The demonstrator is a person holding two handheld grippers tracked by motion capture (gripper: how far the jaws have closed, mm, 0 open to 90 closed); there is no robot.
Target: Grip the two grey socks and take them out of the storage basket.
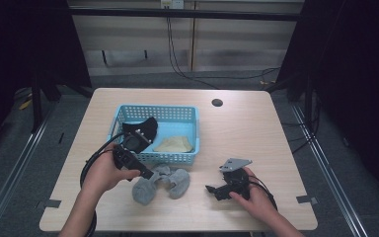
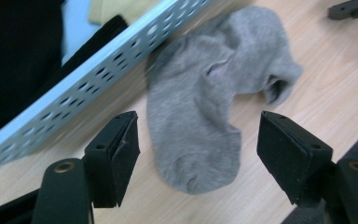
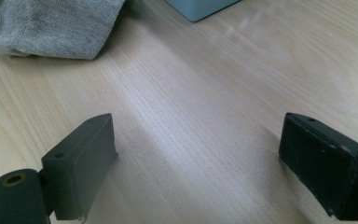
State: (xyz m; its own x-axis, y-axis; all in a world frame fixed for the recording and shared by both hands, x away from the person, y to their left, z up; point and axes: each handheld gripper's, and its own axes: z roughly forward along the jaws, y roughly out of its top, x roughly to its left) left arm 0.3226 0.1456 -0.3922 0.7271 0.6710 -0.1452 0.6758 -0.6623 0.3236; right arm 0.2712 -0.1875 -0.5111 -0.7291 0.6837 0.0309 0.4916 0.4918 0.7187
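Note:
Two grey socks (image 1: 163, 183) lie on the wooden table just in front of a blue basket (image 1: 193, 123). My left gripper (image 1: 148, 174) hovers over them, open. In the left gripper view a grey sock (image 2: 200, 107) lies flat between and beyond the jaws of my left gripper (image 2: 198, 149), and the pads do not touch it. My right gripper (image 1: 212, 190) rests low on the table to the right of the socks, open. In the right gripper view my right gripper (image 3: 200, 158) has bare wood between its jaws, with a grey sock (image 3: 51, 23) at the upper left.
The basket holds a black sock (image 1: 145, 129) and a pale yellow sock (image 1: 173, 144). Its perforated wall (image 2: 74, 102) runs close beside the left jaw. A round hole (image 1: 217, 102) sits in the table at the far right. Bare wood lies right of the basket.

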